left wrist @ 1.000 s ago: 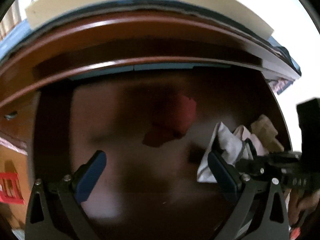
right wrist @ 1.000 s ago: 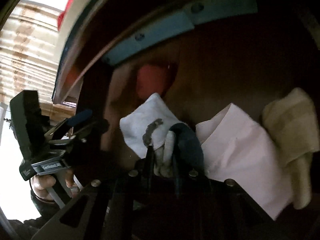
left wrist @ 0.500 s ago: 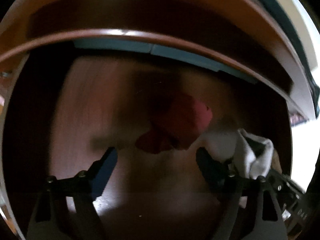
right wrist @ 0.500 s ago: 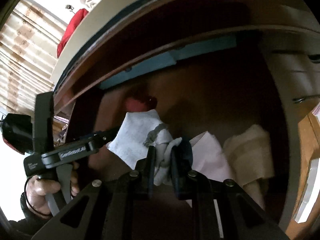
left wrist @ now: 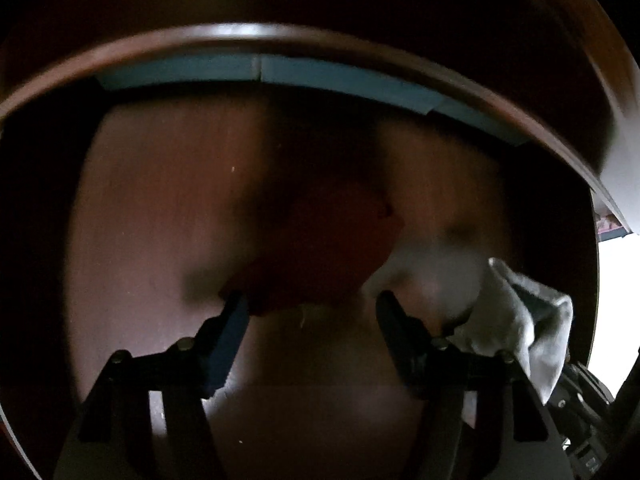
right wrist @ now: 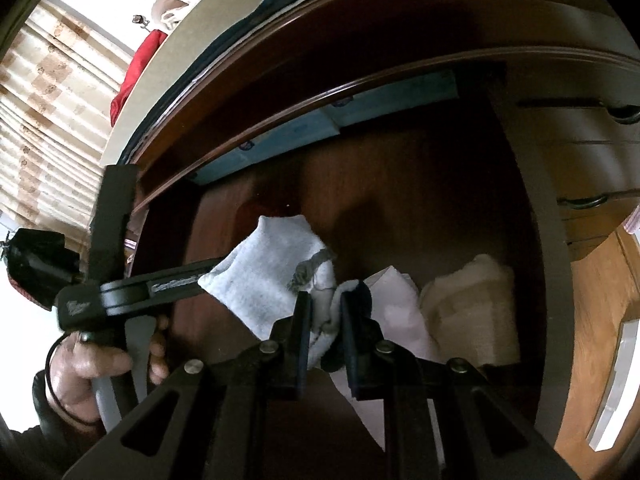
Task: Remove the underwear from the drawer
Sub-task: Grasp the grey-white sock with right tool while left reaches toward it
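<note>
Left wrist view: the left tongs (left wrist: 312, 312) point steeply down into the open dark-wood drawer (left wrist: 152, 200), their jaws about half apart and closing. A dark red garment (left wrist: 320, 248) lies crumpled on the drawer floor just ahead of the tips; it is blurred and shadowed, so I cannot tell whether the pads touch it, nor which way its long axis runs. At the right, the white underwear (left wrist: 520, 320) hangs past the right finger, and a pale blue strip (left wrist: 340, 76) lines the drawer's far wall. Right wrist view: the right tongs (right wrist: 324, 316) are nearly closed, pinching a bunched edge of the white underwear (right wrist: 272, 272), which is held above the drawer floor. The cloth's long axis runs up and to the left from the pinch, its free end pointing toward the drawer's back left corner. A folded pale pink cloth (right wrist: 396, 308) and a cream cloth (right wrist: 468, 304) lie in the drawer (right wrist: 420, 184) at the right. A hand (right wrist: 92, 364) grips the left tool at the left edge.
</note>
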Tool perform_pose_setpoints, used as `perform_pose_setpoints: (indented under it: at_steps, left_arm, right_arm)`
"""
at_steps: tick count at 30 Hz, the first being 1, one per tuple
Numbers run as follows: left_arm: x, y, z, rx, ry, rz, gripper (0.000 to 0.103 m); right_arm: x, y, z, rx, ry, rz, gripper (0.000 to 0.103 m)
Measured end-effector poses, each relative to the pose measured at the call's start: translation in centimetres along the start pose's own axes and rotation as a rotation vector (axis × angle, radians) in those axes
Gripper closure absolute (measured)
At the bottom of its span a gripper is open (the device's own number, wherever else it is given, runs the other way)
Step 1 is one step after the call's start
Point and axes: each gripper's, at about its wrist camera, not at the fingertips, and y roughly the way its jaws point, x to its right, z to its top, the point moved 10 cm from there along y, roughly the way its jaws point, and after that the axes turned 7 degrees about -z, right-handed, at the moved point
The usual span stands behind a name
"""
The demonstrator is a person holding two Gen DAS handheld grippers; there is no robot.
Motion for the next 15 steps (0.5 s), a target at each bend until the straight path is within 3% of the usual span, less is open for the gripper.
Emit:
perform_pose_setpoints:
  at_steps: [3,7,10,15]
  left_arm:
    - [0.2,0.2,0.2,-0.016,0.056,0.036,0.048]
    - [0.1,0.2,0.5,-0.038,0.169,0.067,0.085]
    - [0.0,0.0,0.1,-0.051,0.228,0.06,0.091]
    - [-0.4,0.0,-0.8,-0.077,0.319,0.061,0.094]
  right_arm:
    - [0.1,-0.2,0.0,0.007,-0.008,0.001,0.086]
    - [0.3,0.0,-0.1,0.003,0.0,0.009,0.086]
    - [0.3,0.1,-0.1,-0.001,0.001,0.013,0.086]
    - [0.2,0.1,0.0,0.001,0.0,0.017,0.086]
